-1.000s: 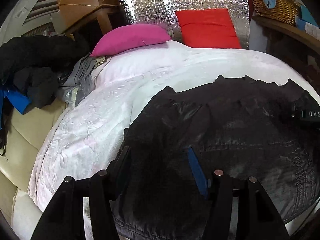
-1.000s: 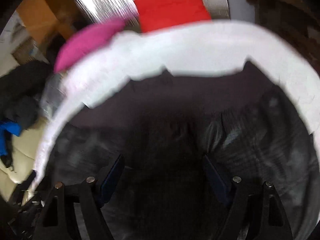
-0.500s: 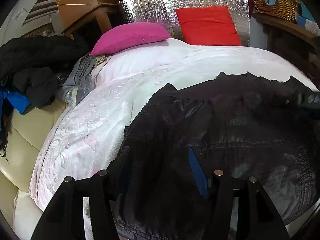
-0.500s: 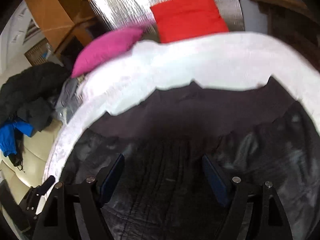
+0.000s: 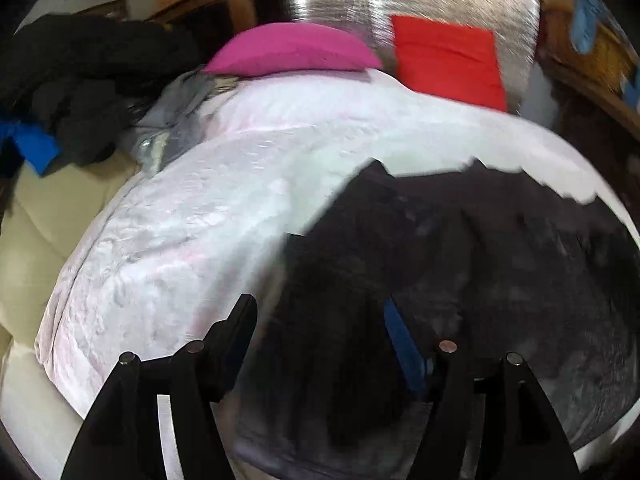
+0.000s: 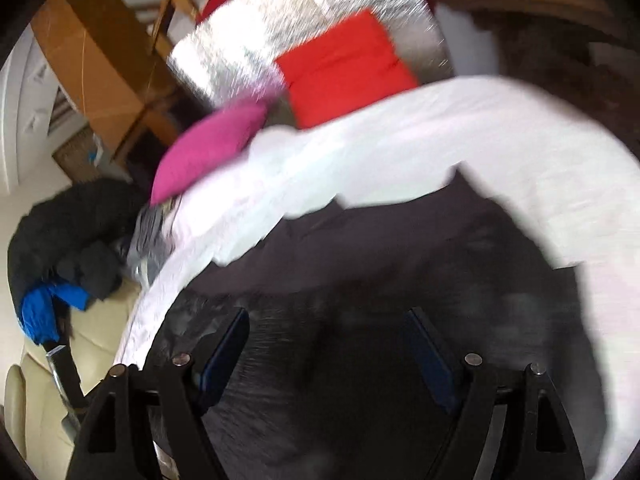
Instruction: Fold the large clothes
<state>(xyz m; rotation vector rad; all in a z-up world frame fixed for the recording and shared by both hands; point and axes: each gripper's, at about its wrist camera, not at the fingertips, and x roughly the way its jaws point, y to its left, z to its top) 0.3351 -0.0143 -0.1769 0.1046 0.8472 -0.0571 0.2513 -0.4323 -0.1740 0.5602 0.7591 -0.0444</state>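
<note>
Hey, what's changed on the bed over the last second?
The left tool has just opened wider and slid left, its left finger now over the white quilted blanket. The right tool pulled back, open and empty. The black padded jacket stays spread out; the pink pillow and red cushion are unmoved.

Black quilted jacket (image 5: pixel 500 280) lies spread flat on the white blanket (image 5: pixel 200 232)

bare blanket (image 5: pixel 192 240) left, pillows (image 5: pixel 292 50) seemingly behind
</note>
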